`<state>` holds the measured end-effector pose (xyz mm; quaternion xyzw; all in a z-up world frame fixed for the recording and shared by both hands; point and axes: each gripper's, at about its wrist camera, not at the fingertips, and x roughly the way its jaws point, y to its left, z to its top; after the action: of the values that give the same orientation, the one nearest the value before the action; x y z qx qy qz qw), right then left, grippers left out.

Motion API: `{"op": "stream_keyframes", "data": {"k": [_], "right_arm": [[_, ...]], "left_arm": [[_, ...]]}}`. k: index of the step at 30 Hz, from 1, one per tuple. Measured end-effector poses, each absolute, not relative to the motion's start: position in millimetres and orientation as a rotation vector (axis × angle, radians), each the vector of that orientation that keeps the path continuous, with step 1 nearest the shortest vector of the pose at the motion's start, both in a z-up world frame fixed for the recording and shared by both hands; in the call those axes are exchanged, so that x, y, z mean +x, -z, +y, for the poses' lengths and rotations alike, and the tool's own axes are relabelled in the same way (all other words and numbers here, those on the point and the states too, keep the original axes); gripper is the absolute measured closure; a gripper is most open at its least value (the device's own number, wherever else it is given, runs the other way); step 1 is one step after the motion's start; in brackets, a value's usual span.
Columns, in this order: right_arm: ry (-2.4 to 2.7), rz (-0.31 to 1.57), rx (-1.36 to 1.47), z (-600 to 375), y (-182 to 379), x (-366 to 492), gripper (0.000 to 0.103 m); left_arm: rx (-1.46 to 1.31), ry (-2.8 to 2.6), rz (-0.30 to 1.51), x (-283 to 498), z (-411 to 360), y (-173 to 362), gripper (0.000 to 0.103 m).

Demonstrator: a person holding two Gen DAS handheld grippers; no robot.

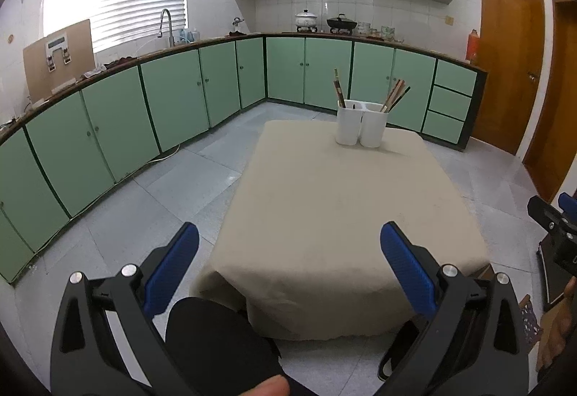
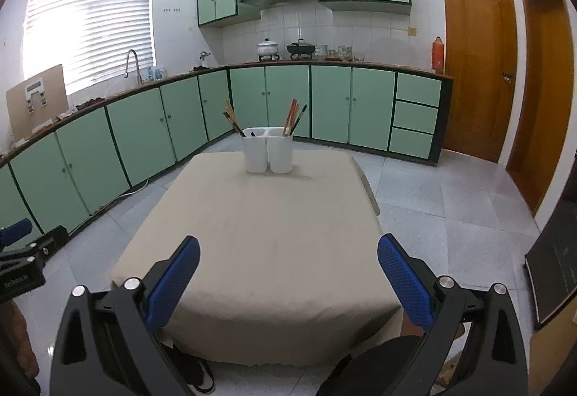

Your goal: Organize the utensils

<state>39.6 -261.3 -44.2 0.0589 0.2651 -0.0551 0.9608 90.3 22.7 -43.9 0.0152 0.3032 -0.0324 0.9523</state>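
I hold both claws back at the near edge of the table [image 2: 274, 252], well apart from the holder [image 2: 268, 151], which gives me the whole cloth in view. The left claw [image 1: 288, 248] is spread wide and empty; the right claw [image 2: 288, 262] likewise. Their blue pads [image 2: 405, 279] are ribbed rubber on black frames. The holder, white smooth plastic with two rounded compartments, stands upright at the far end. Chopsticks [image 2: 294, 118], thin wooden sticks, lean outward in both compartments, so I judge sorting is nearly done.
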Motion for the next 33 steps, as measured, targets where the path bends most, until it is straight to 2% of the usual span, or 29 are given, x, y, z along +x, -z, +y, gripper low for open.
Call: {"op": "stream_keyframes", "data": {"k": [9, 33], "right_arm": [[0.136, 0.506, 0.134, -268.3, 28.6, 26.8, 0.006], [0.125, 0.487, 0.096, -260.3, 28.5, 24.7, 0.006]], "left_arm": [[0.025, 0.077, 0.618, 82.1, 21.3, 35.3, 0.005], [0.006, 0.010, 0.567, 70.8, 22.9, 22.8, 0.005]]}}
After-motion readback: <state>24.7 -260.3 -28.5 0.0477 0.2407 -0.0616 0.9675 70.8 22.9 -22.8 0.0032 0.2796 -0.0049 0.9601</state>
